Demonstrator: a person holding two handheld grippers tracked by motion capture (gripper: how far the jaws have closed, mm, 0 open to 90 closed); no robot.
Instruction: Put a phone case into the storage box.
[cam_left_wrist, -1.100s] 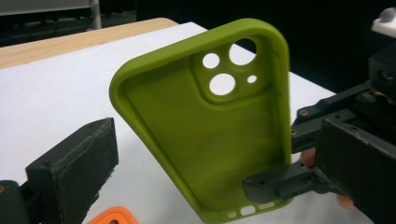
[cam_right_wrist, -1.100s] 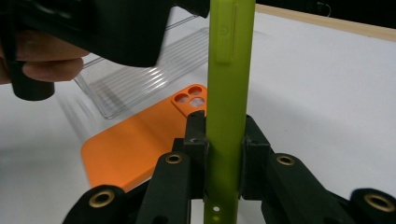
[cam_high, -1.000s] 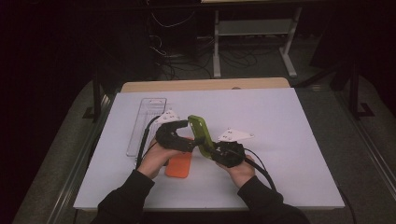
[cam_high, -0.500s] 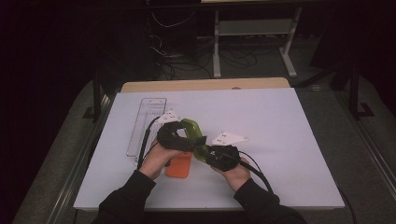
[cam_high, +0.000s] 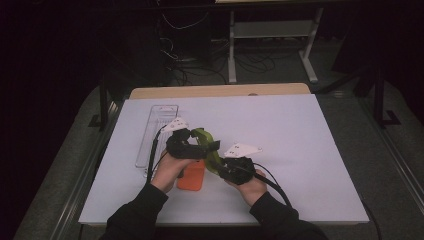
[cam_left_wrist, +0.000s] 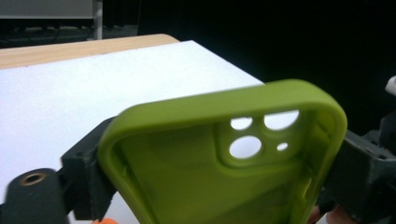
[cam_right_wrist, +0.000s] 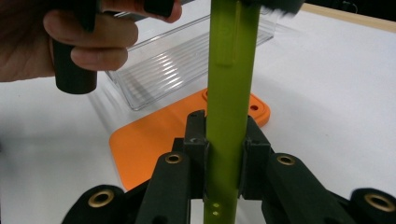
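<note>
The soft lime-green phone case (cam_high: 206, 145) hangs above the white desk (cam_high: 310, 150), gripped at both ends: the right gripper (cam_right_wrist: 224, 140) pinches its edge, and the left gripper (cam_high: 192, 142) jaws, just closing, clamp across its width. A flat orange phone case (cam_high: 191, 177) lies beneath, a clear ribbed plastic tray (cam_high: 155, 132) just beyond. Both hands angle inward.

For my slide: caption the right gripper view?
Right gripper clamps green phone case edge-on above orange case.
</note>
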